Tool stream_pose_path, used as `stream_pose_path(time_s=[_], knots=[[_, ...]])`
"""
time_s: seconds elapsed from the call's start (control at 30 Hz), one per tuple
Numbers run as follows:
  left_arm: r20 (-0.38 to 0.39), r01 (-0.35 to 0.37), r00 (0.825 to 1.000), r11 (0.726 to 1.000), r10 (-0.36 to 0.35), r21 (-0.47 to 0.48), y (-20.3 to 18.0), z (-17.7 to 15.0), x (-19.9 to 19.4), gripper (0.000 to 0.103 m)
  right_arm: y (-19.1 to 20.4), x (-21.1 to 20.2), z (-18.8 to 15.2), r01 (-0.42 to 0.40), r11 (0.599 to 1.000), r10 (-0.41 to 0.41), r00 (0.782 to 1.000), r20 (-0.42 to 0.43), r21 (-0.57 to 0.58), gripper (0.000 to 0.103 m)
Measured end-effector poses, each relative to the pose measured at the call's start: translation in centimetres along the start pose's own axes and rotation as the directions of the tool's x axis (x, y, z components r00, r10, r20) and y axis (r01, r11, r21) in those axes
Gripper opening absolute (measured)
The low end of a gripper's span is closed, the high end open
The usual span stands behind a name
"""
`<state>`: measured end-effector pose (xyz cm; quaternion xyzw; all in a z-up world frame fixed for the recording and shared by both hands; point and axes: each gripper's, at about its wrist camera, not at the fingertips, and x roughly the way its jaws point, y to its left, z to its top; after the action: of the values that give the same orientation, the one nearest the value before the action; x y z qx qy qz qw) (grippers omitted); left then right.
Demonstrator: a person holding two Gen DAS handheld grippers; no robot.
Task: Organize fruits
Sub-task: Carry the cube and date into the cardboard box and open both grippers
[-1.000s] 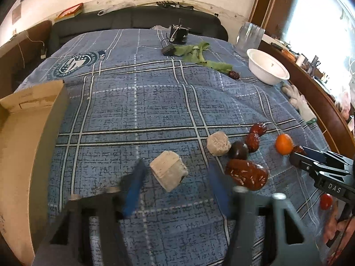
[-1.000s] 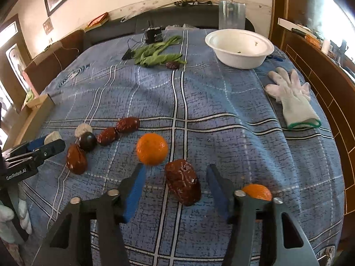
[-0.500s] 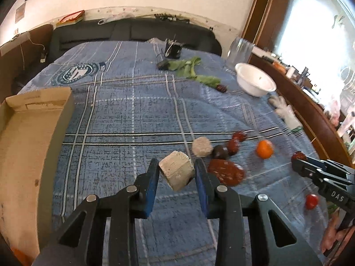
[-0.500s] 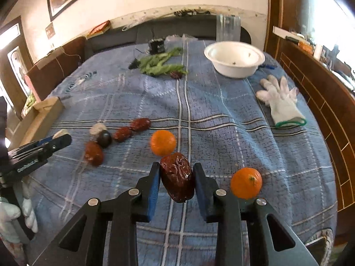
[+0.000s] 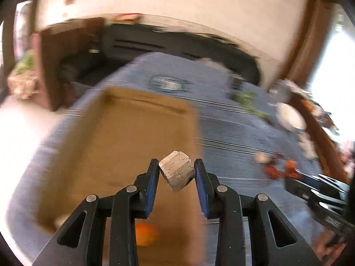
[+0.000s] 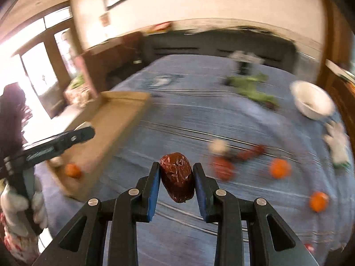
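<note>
My left gripper is shut on a pale beige block-shaped fruit piece, held in the air over the right edge of a cardboard box. An orange lies in the box's near corner. My right gripper is shut on a dark red wrapped date, lifted above the blue plaid cloth. In the right wrist view the left gripper reaches over the box at the left. More dates and oranges lie on the cloth to the right.
A white bowl, green leaves and a white glove lie at the far right of the cloth. A dark sofa back runs behind. A person's gloved hand holds the left tool. Both views are motion-blurred.
Both grippers closed on their pieces, lifted them off the cloth and swung left toward the cardboard box. The beige piece now hangs over the box edge.
</note>
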<state>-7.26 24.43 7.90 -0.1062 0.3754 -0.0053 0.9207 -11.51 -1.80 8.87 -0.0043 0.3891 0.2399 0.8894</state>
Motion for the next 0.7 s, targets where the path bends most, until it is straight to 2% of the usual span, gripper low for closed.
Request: stream_pose_path(time_s=[0.07,0.2,0.43,0.7], knots=[[-0.003,-0.09,0.996,0.996,0.09,-0.014,2.7,0.2,0.0,0.031,2.4,1.4,0.6,-0.05,0.998,0.05,0.999,-0.015,-0.027,0.033],[-0.058,-0.158,0.986,0.986,0.155,-0.049,6.3,0.3,1.6,0.031,8.1,5.3,1.6,-0.121,0.988,0.115,0.991,-0.064,-0.101,0.033],[-0.141,-0.177,0.976,0.982,0.166,-0.066,9.1,-0.5,4.4,0.031,13.0,11.3,2.1,-0.154,0.976,0.128,0.978,-0.166,-0.153,0.034],[-0.143,-0.171,0.977,0.982,0.159,-0.078,9.9,-0.9,4.8,0.031,14.3,15.0,1.7,-0.147,0.975,0.108,0.969,-0.222,-0.164,0.034]])
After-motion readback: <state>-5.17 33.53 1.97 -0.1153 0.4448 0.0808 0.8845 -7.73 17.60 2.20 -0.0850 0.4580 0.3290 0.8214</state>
